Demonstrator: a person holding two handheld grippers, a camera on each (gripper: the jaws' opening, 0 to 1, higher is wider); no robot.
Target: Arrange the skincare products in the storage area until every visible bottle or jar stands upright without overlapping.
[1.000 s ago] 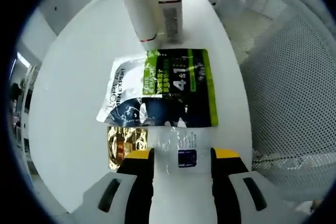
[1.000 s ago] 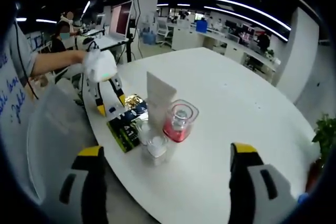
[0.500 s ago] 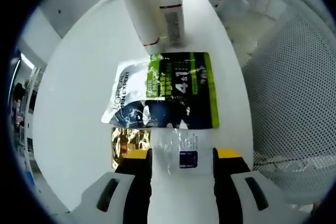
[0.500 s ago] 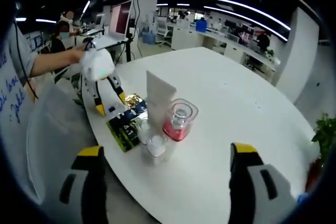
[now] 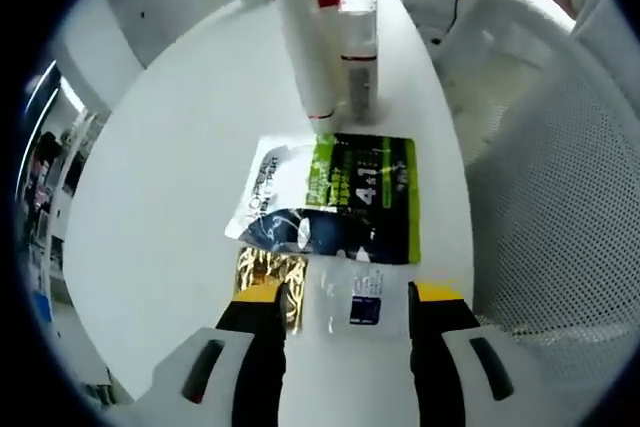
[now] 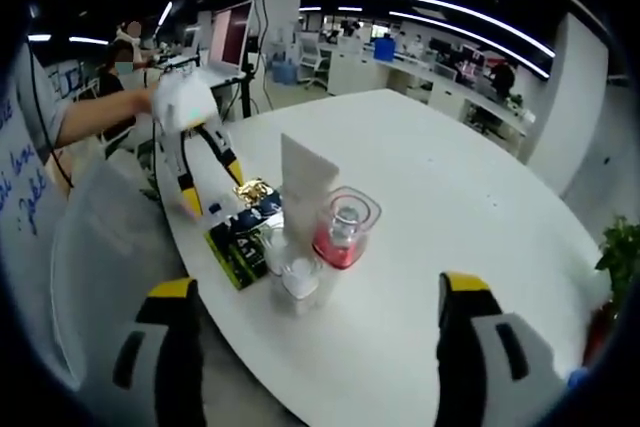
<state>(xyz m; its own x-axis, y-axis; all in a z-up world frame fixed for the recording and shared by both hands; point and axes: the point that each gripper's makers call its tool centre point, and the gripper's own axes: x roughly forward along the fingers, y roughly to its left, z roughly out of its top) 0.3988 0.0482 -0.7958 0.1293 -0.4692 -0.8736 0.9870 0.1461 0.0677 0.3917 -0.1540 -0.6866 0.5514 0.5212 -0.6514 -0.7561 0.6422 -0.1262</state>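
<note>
Our left gripper (image 5: 345,297) clamps a clear sachet (image 5: 352,292), thin, limp and slippery we judge, best pinched by its edge, while our right gripper (image 6: 315,292) gapes wide, empty.

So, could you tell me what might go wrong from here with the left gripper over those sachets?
1. The clear sachet lies between the left gripper's jaws near the table's edge; a slip could drop it.
2. It overlaps the dark sachet and sits beside the gold sachet, so moving it may drag those along.
3. The white tube and clear bottle stand just beyond; a forward push could topple them.
</note>
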